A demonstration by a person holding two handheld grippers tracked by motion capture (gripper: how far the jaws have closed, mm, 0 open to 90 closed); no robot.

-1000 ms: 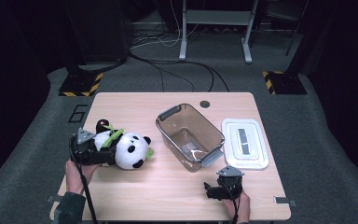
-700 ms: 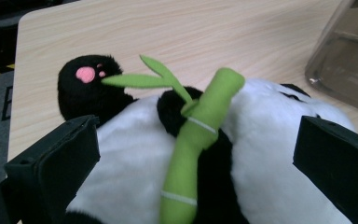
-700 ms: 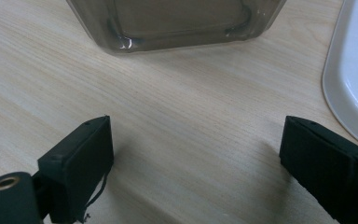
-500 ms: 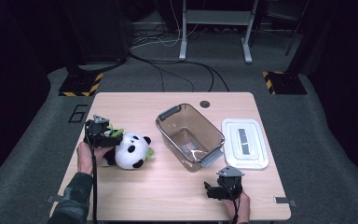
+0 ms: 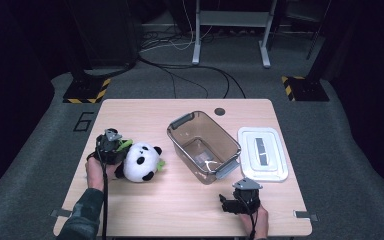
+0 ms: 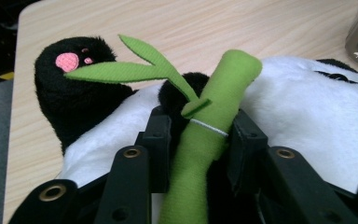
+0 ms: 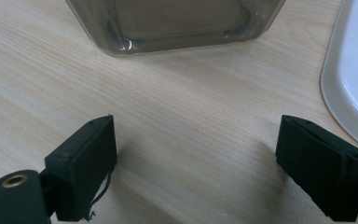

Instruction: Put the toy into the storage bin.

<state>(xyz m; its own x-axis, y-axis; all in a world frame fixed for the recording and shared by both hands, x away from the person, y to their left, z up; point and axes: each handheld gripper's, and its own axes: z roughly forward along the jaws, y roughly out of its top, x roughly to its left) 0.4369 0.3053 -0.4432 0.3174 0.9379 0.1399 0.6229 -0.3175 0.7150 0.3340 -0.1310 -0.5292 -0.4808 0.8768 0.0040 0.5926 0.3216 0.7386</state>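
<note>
Your left gripper point(image 6: 200, 135) has just been closing, and its jaws now clamp the green bamboo stalk point(image 6: 214, 116) sewn to the plush panda point(image 5: 141, 161); the pads press the stalk from both sides, just below its leaf. The panda lies on its side near the left edge of the tabletop point(image 5: 145, 210), about midway along that edge, touching the gripper.

The hold is on an appendage, not on the body. Judged from the left gripper view, the stalk is soft and thin, so the toy will likely hang and swing once raised. Lift slowly and straight up, and confirm that the seam carries the weight before you travel.

The clear bin point(image 5: 204, 147) stands open at the middle of the tabletop, well apart from the panda; its white lid point(image 5: 262, 152) lies flat beside it toward the right edge. If the bin is the destination, clear its near rim with the dangling body, not only with the gripper.

Your right gripper point(image 7: 196, 168) rests with jaws wide apart and nothing between them, at the near edge below the bin. Keep it there, out of the path.
</note>
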